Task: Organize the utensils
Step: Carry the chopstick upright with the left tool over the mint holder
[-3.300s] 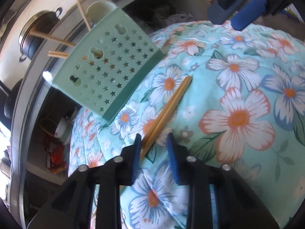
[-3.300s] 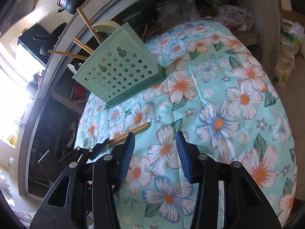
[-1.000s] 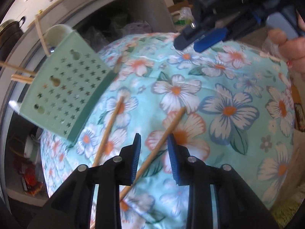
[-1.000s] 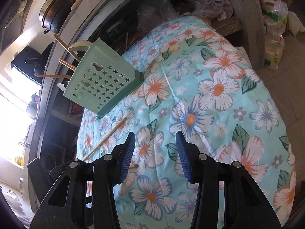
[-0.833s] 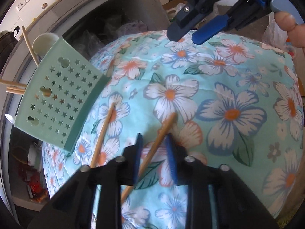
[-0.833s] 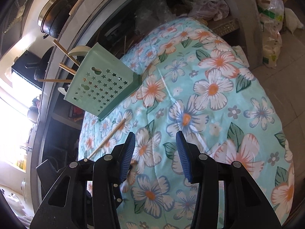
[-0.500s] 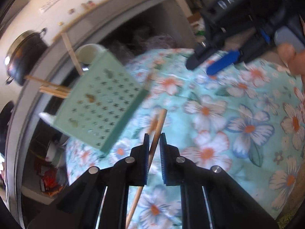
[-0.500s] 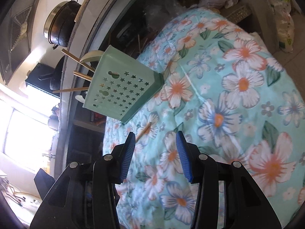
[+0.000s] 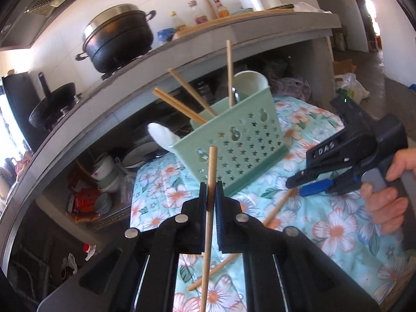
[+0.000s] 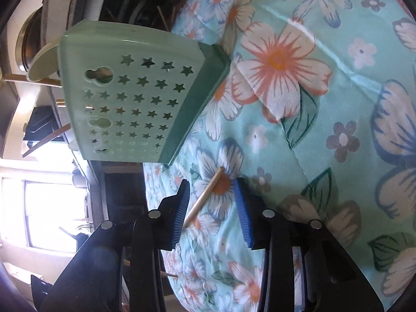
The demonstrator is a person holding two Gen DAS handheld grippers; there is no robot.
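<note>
We are holding the left tool (image 9: 212, 195) at lower centre of its view, angled downward, clamped on one upright chopstick (image 9: 210, 208) before the green utensil holder (image 9: 241, 140). At right, our hand (image 9: 387, 192) is gripping the right tool (image 10: 213, 200), whose jaws are closing around a second chopstick (image 10: 205, 195) lying on the floral bedspread (image 10: 312, 130), pads not yet pressing it.

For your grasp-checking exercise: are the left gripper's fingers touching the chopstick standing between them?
Touching. The left wrist view shows the left gripper with its fingers pressed against both sides of the chopstick, which stands lifted off the floral cloth.
</note>
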